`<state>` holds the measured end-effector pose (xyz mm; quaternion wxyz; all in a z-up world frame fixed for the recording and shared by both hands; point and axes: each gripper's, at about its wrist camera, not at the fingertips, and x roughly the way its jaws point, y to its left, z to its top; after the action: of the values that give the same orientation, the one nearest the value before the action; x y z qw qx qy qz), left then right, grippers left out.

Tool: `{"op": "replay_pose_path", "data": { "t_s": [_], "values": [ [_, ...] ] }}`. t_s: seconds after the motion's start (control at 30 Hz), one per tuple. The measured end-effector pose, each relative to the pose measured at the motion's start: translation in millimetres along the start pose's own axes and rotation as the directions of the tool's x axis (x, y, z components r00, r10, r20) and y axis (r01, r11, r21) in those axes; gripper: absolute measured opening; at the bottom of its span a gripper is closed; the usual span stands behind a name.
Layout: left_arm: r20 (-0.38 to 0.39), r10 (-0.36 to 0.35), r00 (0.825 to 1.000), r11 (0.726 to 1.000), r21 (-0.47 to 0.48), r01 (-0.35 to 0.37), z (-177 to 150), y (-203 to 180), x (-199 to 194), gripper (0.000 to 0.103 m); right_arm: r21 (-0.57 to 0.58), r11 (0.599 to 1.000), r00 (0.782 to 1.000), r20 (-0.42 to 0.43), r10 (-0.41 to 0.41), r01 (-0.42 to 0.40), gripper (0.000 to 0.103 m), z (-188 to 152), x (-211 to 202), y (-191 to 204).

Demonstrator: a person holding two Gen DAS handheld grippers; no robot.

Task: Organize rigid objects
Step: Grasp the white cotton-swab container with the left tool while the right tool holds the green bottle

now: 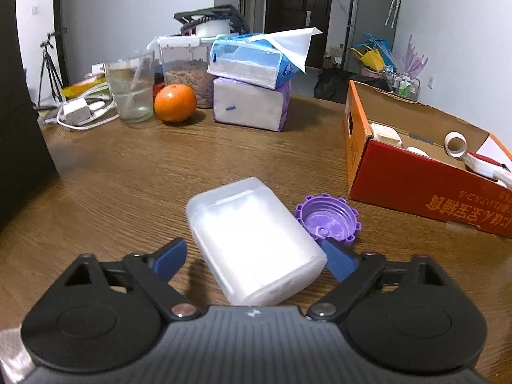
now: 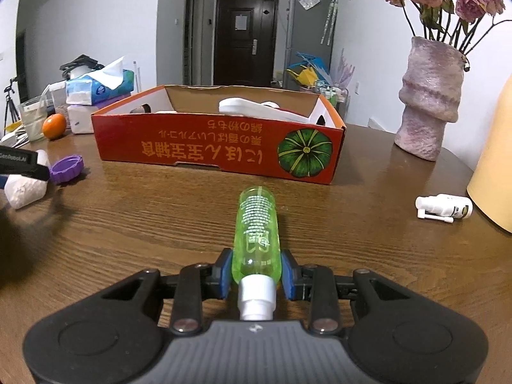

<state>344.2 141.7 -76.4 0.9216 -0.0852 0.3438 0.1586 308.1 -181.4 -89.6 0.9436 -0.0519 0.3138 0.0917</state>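
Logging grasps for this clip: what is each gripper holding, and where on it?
Right gripper: green bottle, gripped low on its body just above the white cap. Left gripper: holds nothing; its open fingers straddle the translucent box.

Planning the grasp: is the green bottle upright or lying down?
Lying down: the green bottle rests lengthwise on the table, white cap toward the camera, between the right gripper's fingers.

the left tool (image 1: 252,260) sits low in the frame, its blue fingers (image 1: 169,259) spread wide apart. the right tool (image 2: 256,273), bottom centre, has its fingers (image 2: 224,275) pressed inward, clamped.
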Motion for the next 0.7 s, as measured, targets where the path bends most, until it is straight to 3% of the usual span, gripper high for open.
{"op": "replay_pose_path", "data": {
  "t_s": [0.1, 0.17, 0.23, 0.33, 0.43, 0.7],
  "values": [
    [-0.007, -0.01, 1.0, 1.0, -0.007, 0.01, 1, 3, 2, 0.082, 0.024, 1.0, 1.0, -0.004, -0.01, 0.01, 0.039, 3, 4, 2],
    [-0.004, -0.014, 1.0, 1.0, -0.008, 0.014, 1, 4, 1, 0.078, 0.042, 0.999, 1.0, -0.008, -0.022, 0.022, 0.049, 5, 8, 3],
    [-0.003, -0.016, 1.0, 1.0, -0.01, 0.016, 1, 5, 1, 0.076, 0.053, 0.998, 0.999, -0.009, -0.032, 0.032, 0.049, 9, 13, 5],
    [-0.001, -0.019, 1.0, 1.0, -0.006, 0.019, 0, 3, -1, 0.075, 0.073, 0.996, 0.999, -0.012, -0.047, 0.048, 0.047, 15, 21, 7],
    [-0.001, -0.019, 1.0, 1.0, -0.006, 0.019, 0, 3, -1, 0.074, 0.084, 0.995, 0.999, -0.011, -0.045, 0.045, 0.031, 20, 27, 10],
    [0.031, -0.025, 0.999, 1.0, -0.009, 0.026, 1, 3, -10, 0.067, 0.076, 0.996, 0.999, -0.006, -0.042, 0.042, 0.03, 18, 22, 13]
  ]
}}
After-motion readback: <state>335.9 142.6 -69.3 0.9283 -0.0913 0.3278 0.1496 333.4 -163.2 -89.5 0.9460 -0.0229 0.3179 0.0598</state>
